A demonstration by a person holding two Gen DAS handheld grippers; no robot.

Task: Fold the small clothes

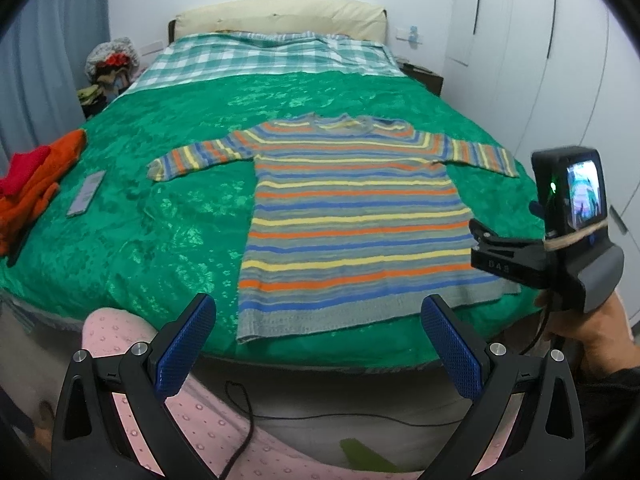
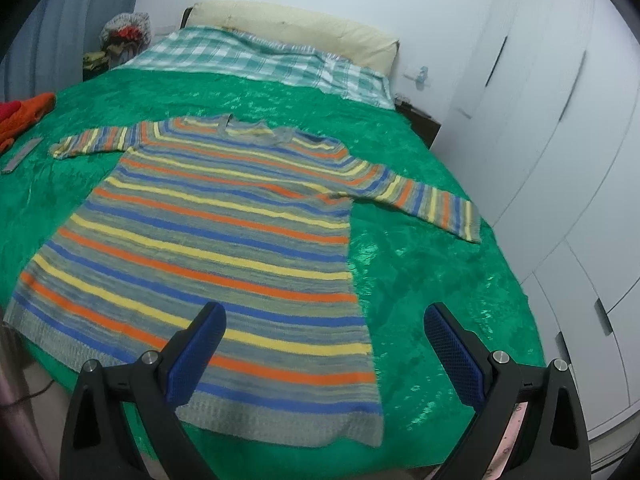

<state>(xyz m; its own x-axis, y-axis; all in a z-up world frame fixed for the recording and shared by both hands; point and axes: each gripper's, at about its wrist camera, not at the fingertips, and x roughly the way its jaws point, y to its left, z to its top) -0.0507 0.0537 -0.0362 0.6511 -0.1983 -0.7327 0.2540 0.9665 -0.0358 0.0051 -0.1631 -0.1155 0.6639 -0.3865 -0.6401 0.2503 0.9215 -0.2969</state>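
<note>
A striped sweater [image 1: 352, 216] in grey, orange, yellow and blue lies flat on the green bedspread [image 1: 168, 216], both sleeves spread out, hem toward me. My left gripper [image 1: 318, 312] hovers open over the near bed edge, just in front of the hem, holding nothing. In the right wrist view the same sweater [image 2: 224, 240] fills the left and middle. My right gripper [image 2: 324, 320] is open above the hem's right corner, empty. Seen from the left wrist, the right gripper's body [image 1: 560, 236] sits at the sweater's right edge, held by a hand [image 1: 592, 324].
Orange and red clothes [image 1: 36, 184] lie piled at the bed's left edge, beside a flat grey phone-like object [image 1: 86, 194]. A checked blanket [image 1: 260, 56] and cream pillow cover the head of the bed. White wardrobe doors [image 2: 560, 160] stand right. A cable [image 1: 248, 412] runs below.
</note>
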